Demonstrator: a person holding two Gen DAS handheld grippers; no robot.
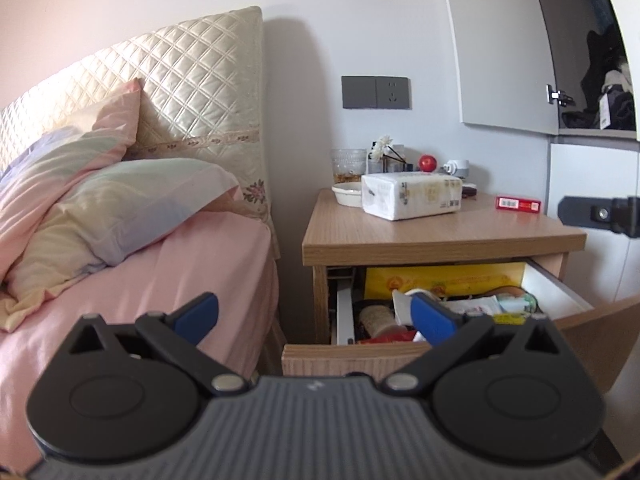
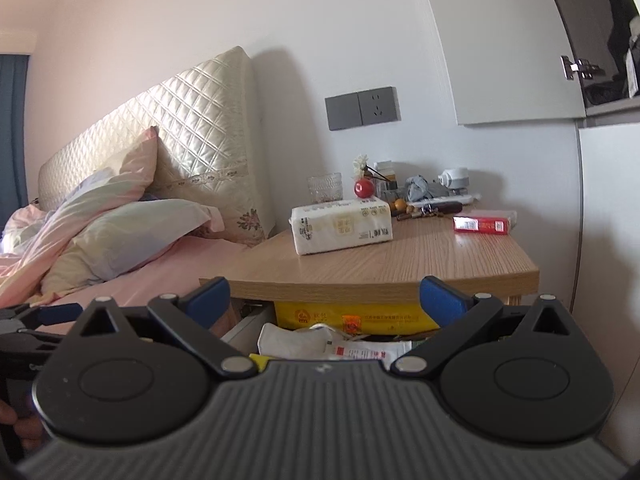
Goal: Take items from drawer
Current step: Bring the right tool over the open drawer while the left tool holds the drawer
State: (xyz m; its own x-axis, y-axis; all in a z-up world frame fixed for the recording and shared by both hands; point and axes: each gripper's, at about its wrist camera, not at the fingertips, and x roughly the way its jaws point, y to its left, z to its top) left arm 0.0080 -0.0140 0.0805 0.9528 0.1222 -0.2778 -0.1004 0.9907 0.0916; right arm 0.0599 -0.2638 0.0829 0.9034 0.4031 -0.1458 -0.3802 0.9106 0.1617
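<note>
The wooden nightstand's top drawer (image 1: 352,356) is pulled out and crammed with items. Among them are a yellow packet (image 1: 444,280) at the back, a tan cylinder (image 1: 376,318) on the left, and white papers and small packs (image 1: 480,304). My left gripper (image 1: 316,316) hangs open in front of the drawer, empty, its right blue finger (image 1: 432,320) over the contents. My right gripper (image 2: 325,300) is open and empty just above the drawer, facing the yellow packet (image 2: 352,314) and a white folded item (image 2: 296,340). A dark part of the right gripper (image 1: 600,212) shows at the right edge.
On the nightstand top (image 2: 420,264) lie a tissue pack (image 2: 342,228), a red box (image 2: 482,224), a red ball (image 2: 363,189), a glass (image 2: 325,187) and small clutter. A white bowl (image 1: 347,192) sits behind the tissues. A bed with pillows (image 1: 120,208) is left; a wardrobe door (image 1: 504,40) hangs open right.
</note>
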